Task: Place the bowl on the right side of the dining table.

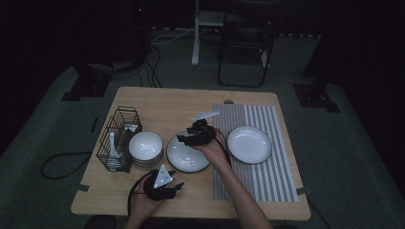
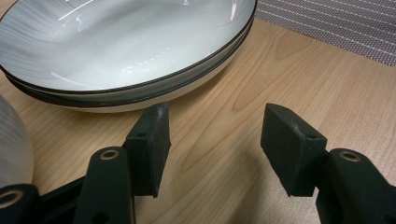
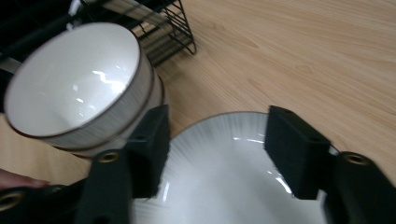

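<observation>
Desk (image 1: 157, 102) with two stacked bowls (image 1: 145, 145), two stacked plates (image 1: 187, 153) at centre, one plate on the mat (image 1: 249, 144). Stacked plates: white, dark-rimmed, grey-streaked. Right gripper (image 1: 183, 139) over their far rim, jaws apart, nothing gripped; left gripper (image 1: 176, 185) wide, empty.

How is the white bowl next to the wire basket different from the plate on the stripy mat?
The bowl is deep with tall sides; the plate is wide and shallow. The bowl sits on top of another bowl, on bare wood by the wire basket; the plate lies alone on the striped mat. The bowl looks smaller across than the plate. Both are white and round.
</observation>
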Demonstrator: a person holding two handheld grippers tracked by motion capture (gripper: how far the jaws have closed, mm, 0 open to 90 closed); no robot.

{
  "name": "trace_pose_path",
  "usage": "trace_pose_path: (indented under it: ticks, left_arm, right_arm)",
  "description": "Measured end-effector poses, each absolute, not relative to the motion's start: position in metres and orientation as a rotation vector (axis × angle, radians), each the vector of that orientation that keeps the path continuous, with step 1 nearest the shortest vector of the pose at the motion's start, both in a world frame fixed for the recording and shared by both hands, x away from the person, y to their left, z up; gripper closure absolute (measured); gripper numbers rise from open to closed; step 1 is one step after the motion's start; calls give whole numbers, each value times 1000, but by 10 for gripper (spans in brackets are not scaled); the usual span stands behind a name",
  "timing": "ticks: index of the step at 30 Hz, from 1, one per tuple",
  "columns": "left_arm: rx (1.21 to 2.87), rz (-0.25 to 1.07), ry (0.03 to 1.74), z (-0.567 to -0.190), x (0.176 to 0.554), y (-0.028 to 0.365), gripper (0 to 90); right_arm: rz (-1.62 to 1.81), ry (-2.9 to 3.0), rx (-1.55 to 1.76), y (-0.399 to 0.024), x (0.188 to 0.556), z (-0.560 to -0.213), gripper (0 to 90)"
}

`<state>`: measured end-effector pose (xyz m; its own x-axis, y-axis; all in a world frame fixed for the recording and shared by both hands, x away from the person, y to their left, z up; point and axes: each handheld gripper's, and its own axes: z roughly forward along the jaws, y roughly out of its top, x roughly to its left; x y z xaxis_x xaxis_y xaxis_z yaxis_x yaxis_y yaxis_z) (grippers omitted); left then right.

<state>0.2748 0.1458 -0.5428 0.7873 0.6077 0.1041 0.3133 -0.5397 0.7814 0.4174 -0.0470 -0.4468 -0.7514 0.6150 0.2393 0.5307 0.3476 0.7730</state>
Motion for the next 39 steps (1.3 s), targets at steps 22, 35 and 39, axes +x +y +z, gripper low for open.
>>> trace_pose_path:
  ticks: [22, 35, 39]
  left_arm:
    - [2163, 488, 682, -543, 274, 146, 434]
    - [2149, 484, 686, -543, 273, 147, 435]
    - [2149, 488, 685, -543, 273, 147, 435]
  right_arm:
    - [1426, 2587, 982, -2, 421, -434, 467]
    - [1369, 2651, 939, 34, 426, -443, 604]
    - [1324, 2657, 927, 43, 427, -447, 721]
